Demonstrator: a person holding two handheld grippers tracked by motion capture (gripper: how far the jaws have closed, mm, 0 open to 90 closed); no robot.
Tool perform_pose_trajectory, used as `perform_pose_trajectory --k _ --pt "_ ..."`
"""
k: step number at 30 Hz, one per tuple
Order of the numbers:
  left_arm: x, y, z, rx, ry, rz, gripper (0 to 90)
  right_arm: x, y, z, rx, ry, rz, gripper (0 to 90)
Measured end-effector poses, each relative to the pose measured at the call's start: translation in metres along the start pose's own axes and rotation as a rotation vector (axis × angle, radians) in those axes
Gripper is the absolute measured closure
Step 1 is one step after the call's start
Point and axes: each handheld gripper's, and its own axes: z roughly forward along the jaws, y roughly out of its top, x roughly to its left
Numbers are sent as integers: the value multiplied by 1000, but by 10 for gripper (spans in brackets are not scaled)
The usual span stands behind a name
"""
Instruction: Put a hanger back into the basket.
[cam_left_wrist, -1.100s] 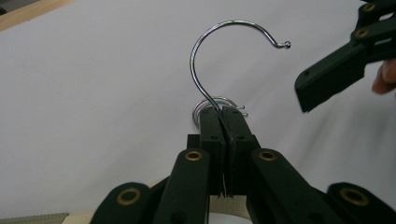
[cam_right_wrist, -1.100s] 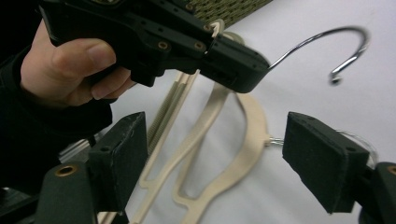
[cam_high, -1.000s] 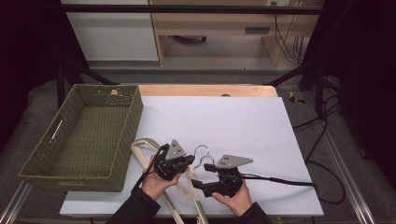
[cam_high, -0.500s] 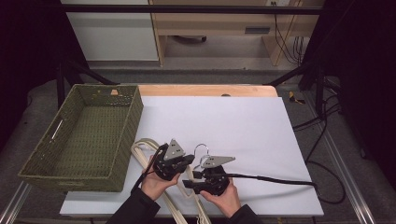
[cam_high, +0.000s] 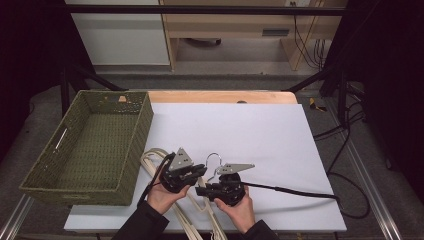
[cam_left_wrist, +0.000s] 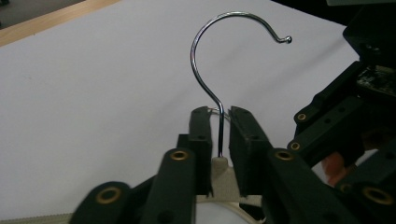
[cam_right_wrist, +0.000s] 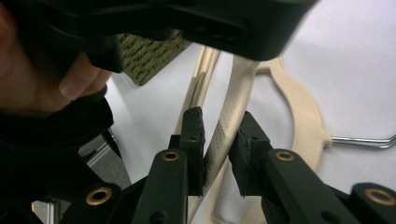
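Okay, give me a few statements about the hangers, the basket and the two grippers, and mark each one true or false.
1. The left gripper straddles the hanger's metal hook. True.
2. The wicker basket holds folded clothes. False: nothing visible inside.
3. The right gripper has its jaws around a cream hanger arm. True.
4. The hangers lie inside the basket. False: they lie on the white tabletop beside it.

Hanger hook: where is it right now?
High view: the hanger hook rises at the table's near edge between the left hand-held gripper and the right hand-held gripper, right of the basket.
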Motion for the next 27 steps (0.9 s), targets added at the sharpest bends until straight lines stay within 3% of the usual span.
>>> perform_pose_trajectory --k 3,4,5,6,9,14,15,19,23,25,27 --pt "5 2 -11 -20 -2 -11 635 1 3 -4 -16 8 -3 787" --pt "10 2 -22 -44 -25 -17 585 2 4 -5 -21 11 4 792" --pt "10 2 -22 -44 -25 -17 525 2 4 -5 -21 11 4 792" --pt "13 1 -33 -52 -15 2 456 2 6 -7 -16 4 22 802" --pt "20 -4 -47 -84 -8 -12 291 2 8 -11 -20 12 17 821" --pt "28 -10 -62 -97 23 -10 163 2 13 -17 -25 20 16 854" --pt "31 -13 -66 -91 33 -21 103 2 15 -20 -26 28 11 861" --pt "33 -15 -71 -94 30 -27 72 1 19 -23 -21 42 6 864" --pt "33 -14 -74 -86 17 -4 64 -1 27 -33 -19 58 -48 865" --pt "32 -14 -72 -71 5 18 67 -2 32 -43 -11 69 -99 866" --pt "31 -14 -70 -65 0 24 81 -2 33 -46 -7 79 -109 866"
